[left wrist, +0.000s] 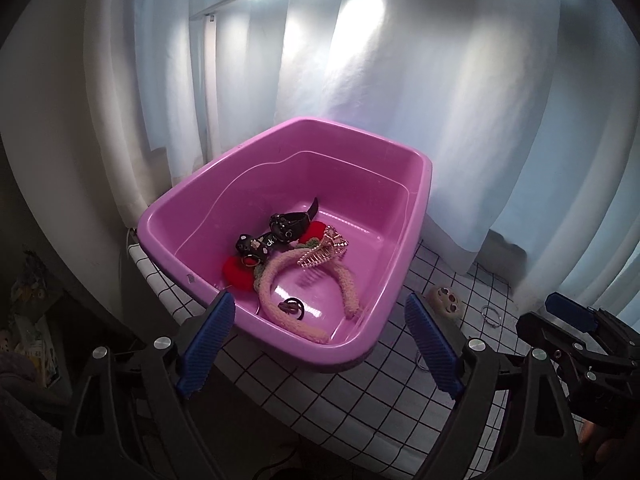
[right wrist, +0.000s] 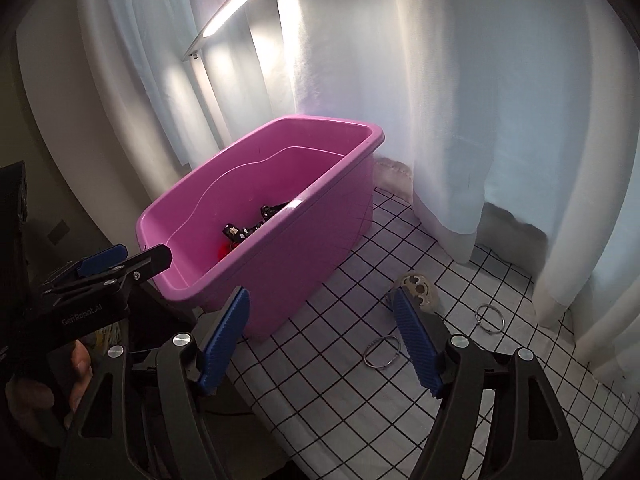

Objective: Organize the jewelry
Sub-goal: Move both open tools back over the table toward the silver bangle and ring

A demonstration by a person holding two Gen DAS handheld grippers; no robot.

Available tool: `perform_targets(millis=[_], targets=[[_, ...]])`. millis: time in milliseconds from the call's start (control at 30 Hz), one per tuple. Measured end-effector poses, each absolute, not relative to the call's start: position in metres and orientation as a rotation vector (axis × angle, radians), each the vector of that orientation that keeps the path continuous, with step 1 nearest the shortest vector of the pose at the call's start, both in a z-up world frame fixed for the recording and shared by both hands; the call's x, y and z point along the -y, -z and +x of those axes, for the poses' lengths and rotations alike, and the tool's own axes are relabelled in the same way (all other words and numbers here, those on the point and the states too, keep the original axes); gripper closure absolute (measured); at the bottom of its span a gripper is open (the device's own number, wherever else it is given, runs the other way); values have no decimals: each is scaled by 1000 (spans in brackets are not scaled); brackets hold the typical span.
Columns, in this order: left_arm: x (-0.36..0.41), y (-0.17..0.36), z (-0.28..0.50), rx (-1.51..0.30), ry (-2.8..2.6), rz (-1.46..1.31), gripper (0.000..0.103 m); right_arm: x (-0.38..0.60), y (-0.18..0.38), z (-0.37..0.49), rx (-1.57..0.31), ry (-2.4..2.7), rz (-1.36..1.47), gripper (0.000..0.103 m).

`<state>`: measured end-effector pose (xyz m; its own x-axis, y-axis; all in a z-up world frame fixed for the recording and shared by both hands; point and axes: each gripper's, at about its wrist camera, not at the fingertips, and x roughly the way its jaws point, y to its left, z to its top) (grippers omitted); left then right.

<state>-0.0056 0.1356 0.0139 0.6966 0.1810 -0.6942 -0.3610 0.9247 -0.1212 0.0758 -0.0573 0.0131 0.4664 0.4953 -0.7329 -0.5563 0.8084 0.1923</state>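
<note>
Loose pieces left on the checked cloth [right wrist: 320, 380]: near metal ring [right wrist: 382, 353] lower centre of the right wrist view, lying flat, its long way running lower left to upper right. Far metal ring [right wrist: 490, 319] right of it, towards the curtain [right wrist: 460, 120], also flat. Fuzzy beige clip [right wrist: 416, 286] with two dark spots sits above the near ring, partly behind the right-hand blue pad.

Key relation: right gripper [right wrist: 322, 344] has the near ring just right of its midline, a little beyond the pad tips, so it is nearly lined up. Jaws apart, nothing between the pads, empty. Judgement: next pick is likely this ring. It lies thin and flat on cloth, so the pads would need to come down steeply and straddle the wire across its short way; it could slip out.

Left gripper [left wrist: 320, 340] also spread wide and empty, pads framing the near corner of the pink tub [left wrist: 280, 148]. In the left wrist view the clip and one ring sit at the right edge, well off its axis, so the right hand is nearer to all the loose pieces.

Tub stands left of the loose items, centre left in the right wrist view. Inside it already: pink fuzzy headband [left wrist: 304, 280], gold claw clip [left wrist: 324, 252], black strap item [left wrist: 280, 232], red fluffy bits [left wrist: 238, 270], small dark ring [left wrist: 292, 306].

Judgement: task well along, three pieces outstanding.
</note>
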Motion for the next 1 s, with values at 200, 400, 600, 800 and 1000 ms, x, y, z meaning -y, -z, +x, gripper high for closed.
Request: perform_targets(millis=[200, 400, 600, 800, 1000], targets=[[-84, -11, -23, -731, -264, -268, 16, 146, 1, 45, -872, -603, -18, 30], [-29, 4, -36, -755, -258, -252, 16, 211, 23, 26, -903, -582, 4, 29], [13, 33, -46, -800, -290, -255, 16, 243, 44, 25, -924, -595, -42, 29], [30, 66, -39, -847, -326, -266, 16, 260, 65, 41, -933, -592, -89, 29], [29, 97, -10, -880, -351, -260, 16, 260, 92, 78, -964, -554, -83, 29]])
